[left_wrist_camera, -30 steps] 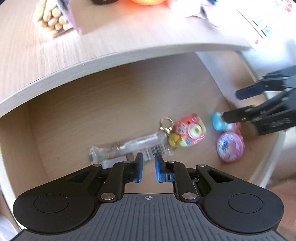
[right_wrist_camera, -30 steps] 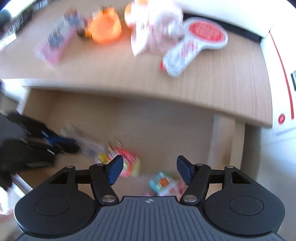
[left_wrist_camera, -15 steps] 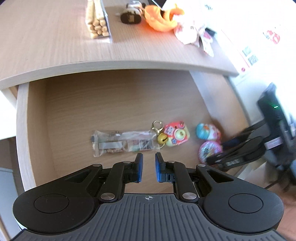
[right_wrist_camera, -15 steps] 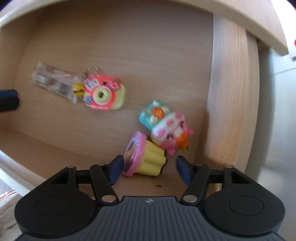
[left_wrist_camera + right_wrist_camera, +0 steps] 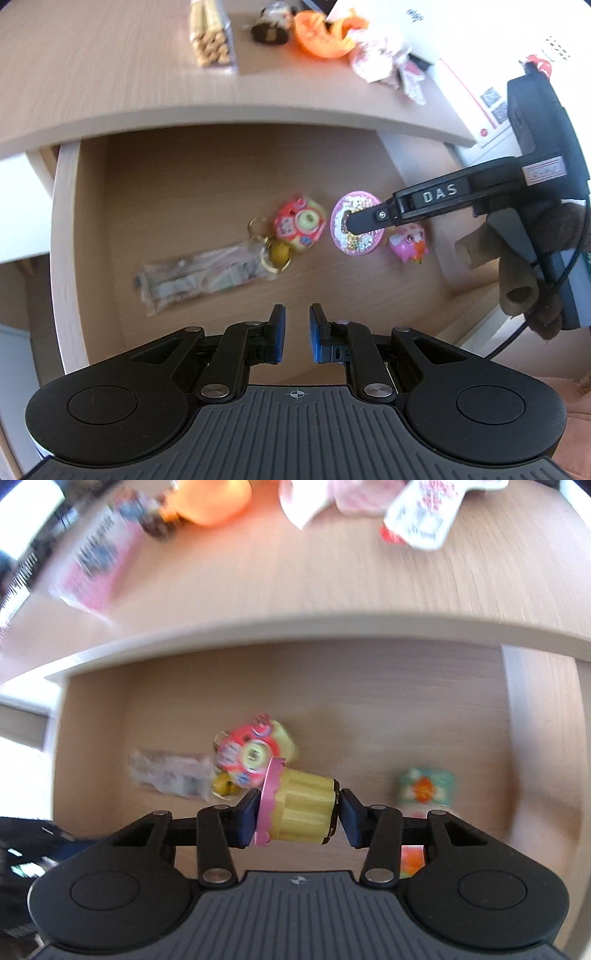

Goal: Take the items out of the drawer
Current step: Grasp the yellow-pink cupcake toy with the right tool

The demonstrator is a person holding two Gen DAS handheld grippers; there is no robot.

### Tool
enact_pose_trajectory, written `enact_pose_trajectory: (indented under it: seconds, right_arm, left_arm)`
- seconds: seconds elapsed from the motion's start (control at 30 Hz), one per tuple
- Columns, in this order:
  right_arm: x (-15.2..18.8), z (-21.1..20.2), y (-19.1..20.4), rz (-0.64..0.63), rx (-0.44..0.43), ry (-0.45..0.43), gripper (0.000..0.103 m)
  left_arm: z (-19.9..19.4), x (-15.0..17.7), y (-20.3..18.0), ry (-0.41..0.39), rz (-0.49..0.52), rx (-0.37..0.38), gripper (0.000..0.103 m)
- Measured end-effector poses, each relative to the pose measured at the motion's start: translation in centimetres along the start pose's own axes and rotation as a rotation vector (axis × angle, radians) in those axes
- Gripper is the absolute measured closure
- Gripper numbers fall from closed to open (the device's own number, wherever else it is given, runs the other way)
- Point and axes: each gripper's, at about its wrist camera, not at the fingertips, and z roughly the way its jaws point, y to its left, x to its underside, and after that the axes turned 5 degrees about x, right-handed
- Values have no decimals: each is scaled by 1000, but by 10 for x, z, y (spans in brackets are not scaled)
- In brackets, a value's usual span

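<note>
The open wooden drawer (image 5: pixel 66 229) holds a clear packet (image 5: pixel 207 277), a red camera-shaped keychain (image 5: pixel 299 223) with a yellow bell, and a pink-and-teal animal toy (image 5: pixel 408 240). My right gripper (image 5: pixel 297 812) is shut on a yellow cupcake toy (image 5: pixel 303 808) with a pink glitter top, held sideways above the drawer floor. In the left wrist view that gripper (image 5: pixel 356 221) reaches in from the right, with the cupcake's pink top (image 5: pixel 360 242) showing under its finger. My left gripper (image 5: pixel 295 332) hovers over the drawer's front, pads almost together with nothing between them.
The desk top (image 5: pixel 110 85) above the drawer carries a peanut packet (image 5: pixel 212 37), an orange toy (image 5: pixel 321 35), a pink-white bundle (image 5: pixel 384 59) and white boxes (image 5: pixel 480 85). A gloved hand (image 5: pixel 524 280) holds the right gripper at the drawer's right side.
My right gripper has shut on the cupcake toy and lifted it off the drawer floor, away from the animal toy. My left gripper has pulled back slightly, pads unchanged.
</note>
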Motion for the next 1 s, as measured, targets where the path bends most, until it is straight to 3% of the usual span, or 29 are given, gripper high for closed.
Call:
enact_pose_trajectory:
  seconds: [0.07,0.17,0.33,0.43,0.53,0.6,0.73,1.0]
  right_arm:
    - [5,-14,4,-28,26,-48,58]
    - [14,-29,7,-67,132,-98,58]
    - [33,-42,-5,-41,189,-144,58]
    - [46,-46,-12,-27,204,-159,58]
    - [57,-45,-19,-6,203,-156,58]
    - [60,-41,-25,2,200,-146,58]
    - [62,-36,-27,-18,207,-138,58]
    - [72,0,-15,-28,170,-101,58]
  left_arm:
    - [0,-1,-5,-13,37,-22,88]
    - [6,-4,-14,8,123,-71,87]
    - [21,-19,-18,33,248,-89,87]
    - [30,-30,-22,0,311,-118,87]
    - [43,-40,-34,-88,367,-182,87]
    - [56,-41,-41,-96,411,-207,86]
    - [58,-36,-37,3,443,-187,83]
    - [66,-29,-6,239,589,-250,83]
